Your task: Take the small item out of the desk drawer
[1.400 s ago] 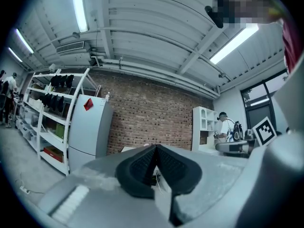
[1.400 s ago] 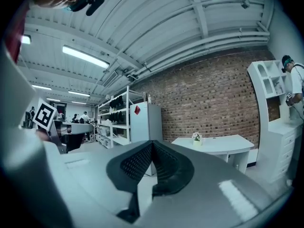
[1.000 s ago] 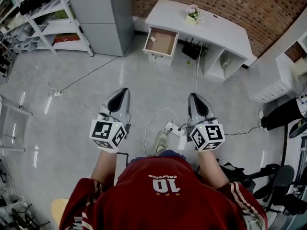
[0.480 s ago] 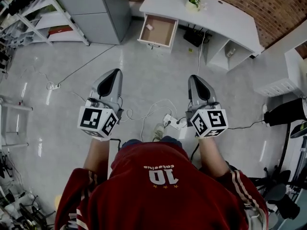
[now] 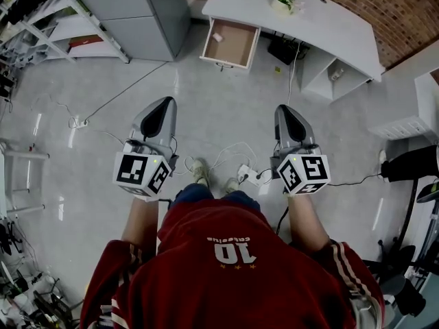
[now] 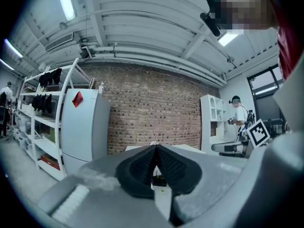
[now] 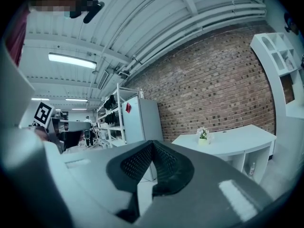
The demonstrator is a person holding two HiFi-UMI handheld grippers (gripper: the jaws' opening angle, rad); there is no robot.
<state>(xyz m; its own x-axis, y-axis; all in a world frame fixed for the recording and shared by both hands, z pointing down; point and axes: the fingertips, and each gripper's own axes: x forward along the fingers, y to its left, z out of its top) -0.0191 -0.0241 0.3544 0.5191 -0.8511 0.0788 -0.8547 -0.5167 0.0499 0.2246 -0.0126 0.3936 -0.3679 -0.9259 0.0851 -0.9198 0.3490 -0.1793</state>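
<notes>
Though the open drawer [image 5: 234, 48] seems to hold the item [image 5: 218, 37], left gripper [image 5: 163, 105] and right gripper [image 5: 285, 110] hang closed, empty, well apart from it.

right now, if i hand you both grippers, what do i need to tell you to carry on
Left gripper: shut, nothing in it.
Right gripper: shut, nothing in it.
Both are held out over the grey floor, well short of the white desk.
The wood-lined desk drawer is already pulled open; the small white item lies inside, near its far left corner in the head view.
Done: drawer open.
Left: walk up, open one gripper, grasp the item, lift it out.
</notes>
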